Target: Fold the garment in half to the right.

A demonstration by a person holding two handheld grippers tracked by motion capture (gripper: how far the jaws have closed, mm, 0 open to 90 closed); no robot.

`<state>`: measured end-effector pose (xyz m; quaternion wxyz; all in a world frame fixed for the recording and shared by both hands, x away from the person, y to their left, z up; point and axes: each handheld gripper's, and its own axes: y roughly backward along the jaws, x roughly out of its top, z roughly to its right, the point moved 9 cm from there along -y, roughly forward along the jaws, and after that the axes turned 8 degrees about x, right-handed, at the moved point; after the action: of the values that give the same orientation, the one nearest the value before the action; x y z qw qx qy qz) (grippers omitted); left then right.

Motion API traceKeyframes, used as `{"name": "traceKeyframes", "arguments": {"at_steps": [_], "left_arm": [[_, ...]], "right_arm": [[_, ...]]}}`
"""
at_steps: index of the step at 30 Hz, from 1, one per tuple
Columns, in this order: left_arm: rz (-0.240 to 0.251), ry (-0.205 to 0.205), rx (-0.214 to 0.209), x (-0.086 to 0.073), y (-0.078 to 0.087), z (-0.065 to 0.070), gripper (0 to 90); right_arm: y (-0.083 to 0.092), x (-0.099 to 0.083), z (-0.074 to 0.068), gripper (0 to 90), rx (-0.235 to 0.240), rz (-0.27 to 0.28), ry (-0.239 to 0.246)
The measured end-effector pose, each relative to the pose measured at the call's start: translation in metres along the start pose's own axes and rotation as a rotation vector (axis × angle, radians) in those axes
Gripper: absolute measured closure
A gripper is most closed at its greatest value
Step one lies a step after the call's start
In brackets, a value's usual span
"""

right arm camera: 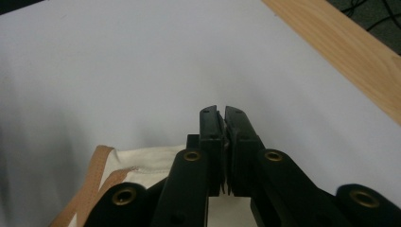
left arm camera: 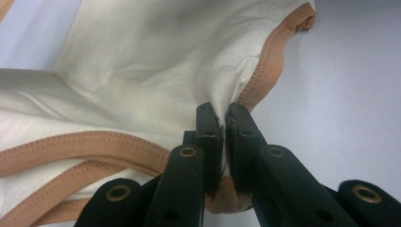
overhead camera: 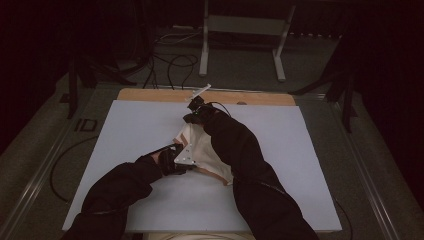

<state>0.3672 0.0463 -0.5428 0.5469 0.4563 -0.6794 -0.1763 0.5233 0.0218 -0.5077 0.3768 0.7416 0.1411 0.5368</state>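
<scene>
While pinched by both claws (left arm camera: 223, 124) (right arm camera: 223, 124) — cream garment (overhead camera: 202, 150), long axis running near-right to far-left.

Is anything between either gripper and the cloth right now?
Nothing visible. The left gripper is shut on the cloth at its tan hem, and the right gripper is shut on another edge.

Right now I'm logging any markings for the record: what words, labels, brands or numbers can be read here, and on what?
None can be read: the cream garment with tan trim, the white board and both grippers' black jaws carry no visible lettering.
</scene>
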Motion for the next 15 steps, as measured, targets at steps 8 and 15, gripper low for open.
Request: {"name": "traceKeyframes", "arguments": {"at_steps": [8,15], "left_arm": [[0.012,-0.027,-0.014,0.014,0.002,0.003,85.8],[0.010,-0.047,-0.022,0.022,0.001,0.002,85.7]], "right_arm": [[0.010,-0.005,0.003,87.6,-0.008,0.012,-0.005],[0.023,-0.009,0.007,87.6,-0.027,0.017,-0.004]]}}
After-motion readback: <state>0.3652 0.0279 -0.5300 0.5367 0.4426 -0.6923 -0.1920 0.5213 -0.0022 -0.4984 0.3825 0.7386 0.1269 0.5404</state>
